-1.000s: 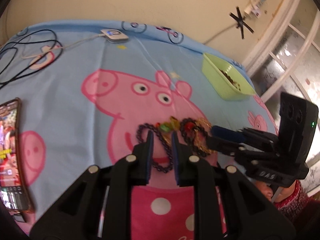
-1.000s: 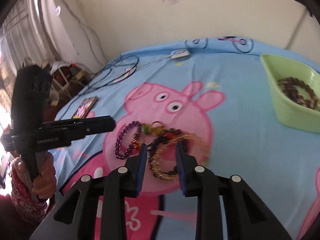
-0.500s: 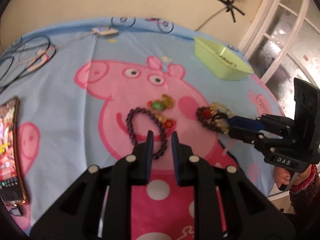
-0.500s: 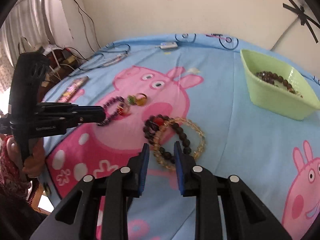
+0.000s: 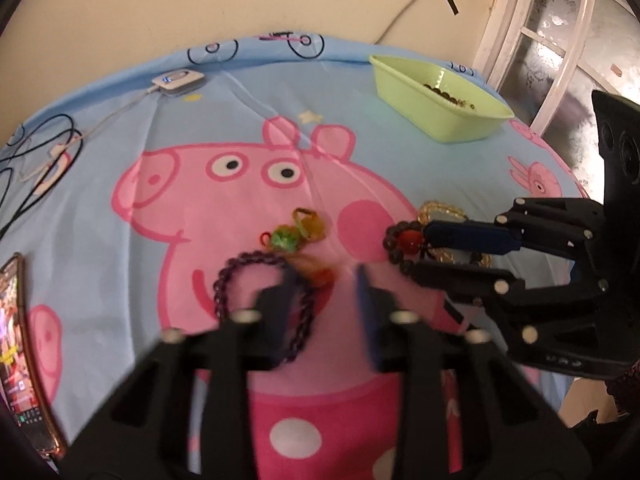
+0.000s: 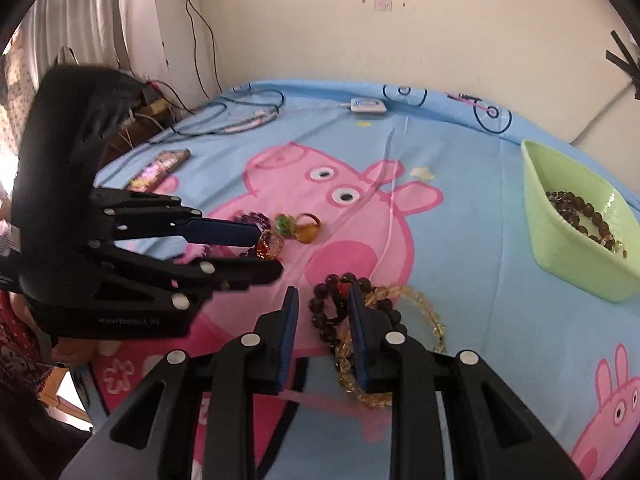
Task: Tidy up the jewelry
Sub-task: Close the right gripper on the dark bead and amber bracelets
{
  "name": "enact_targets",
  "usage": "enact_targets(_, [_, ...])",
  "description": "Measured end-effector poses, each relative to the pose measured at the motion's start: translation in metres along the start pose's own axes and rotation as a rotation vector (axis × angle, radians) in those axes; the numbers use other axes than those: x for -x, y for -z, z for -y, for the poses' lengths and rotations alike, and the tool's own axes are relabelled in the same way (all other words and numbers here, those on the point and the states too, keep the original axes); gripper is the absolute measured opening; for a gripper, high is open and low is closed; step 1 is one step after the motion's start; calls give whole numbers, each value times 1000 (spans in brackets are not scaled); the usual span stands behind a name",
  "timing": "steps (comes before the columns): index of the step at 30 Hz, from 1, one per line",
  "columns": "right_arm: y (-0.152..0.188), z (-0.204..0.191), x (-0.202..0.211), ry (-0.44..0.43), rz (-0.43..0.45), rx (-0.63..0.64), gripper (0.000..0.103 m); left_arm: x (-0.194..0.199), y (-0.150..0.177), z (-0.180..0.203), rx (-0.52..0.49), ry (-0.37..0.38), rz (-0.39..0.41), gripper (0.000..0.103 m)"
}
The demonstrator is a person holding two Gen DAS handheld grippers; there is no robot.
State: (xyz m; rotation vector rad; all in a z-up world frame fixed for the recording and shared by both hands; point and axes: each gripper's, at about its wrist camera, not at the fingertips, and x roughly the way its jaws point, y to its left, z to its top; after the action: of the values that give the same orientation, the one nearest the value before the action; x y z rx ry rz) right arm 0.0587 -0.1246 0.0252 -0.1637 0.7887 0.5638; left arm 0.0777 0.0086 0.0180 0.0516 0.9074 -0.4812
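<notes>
A purple bracelet, a green ring, an amber ring and a red ring lie together on the pig-print cloth. My left gripper hovers over them, blurred, its jaws opening with nothing pressed between them. To the right lie a dark bead bracelet and an amber bead bracelet, overlapping flat on the cloth. My right gripper sits on them, narrow jaws shut on a strand of the dark one. A green tray at the far right holds a bead bracelet.
A phone lies at the cloth's left edge. Black cables and a white charger sit along the far side by the wall. A window frame stands behind the tray. A person's hand holds the left gripper.
The dark and amber bracelets now lie apart from the rings, to the right. My right gripper has moved forward over them. My left gripper's jaws stand wider and it has shifted over the rings.
</notes>
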Motion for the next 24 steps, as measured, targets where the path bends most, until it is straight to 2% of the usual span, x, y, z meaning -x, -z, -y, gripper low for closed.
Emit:
enact_targets(5, [0,15,8,-52,35,-81,0,6,-3,-6,36,39,14,11])
enact_targets(9, [0,32,23,-157,78,-187,0,24,-7,-9,75,106,53,11])
enact_targets(13, [-4,51,38,-258,125,-294,0,41,-12,-17,136,218,87,11])
enact_targets(15, [-6,60,43,-310,143,-339,0,48,-17,-21,171,301,102,11])
enact_targets(18, [-8,72,49,-318,167,-379,0,53,-26,-27,222,386,114,11])
enact_targets(20, [-7,80,54,-305,181,-392,0,52,-32,-30,242,393,116,11])
enact_targets(22, [-5,87,58,-301,193,-409,0,53,-37,-30,239,359,124,11])
enact_targets(24, [-3,92,61,-298,201,-416,0,54,-39,-24,201,291,127,12])
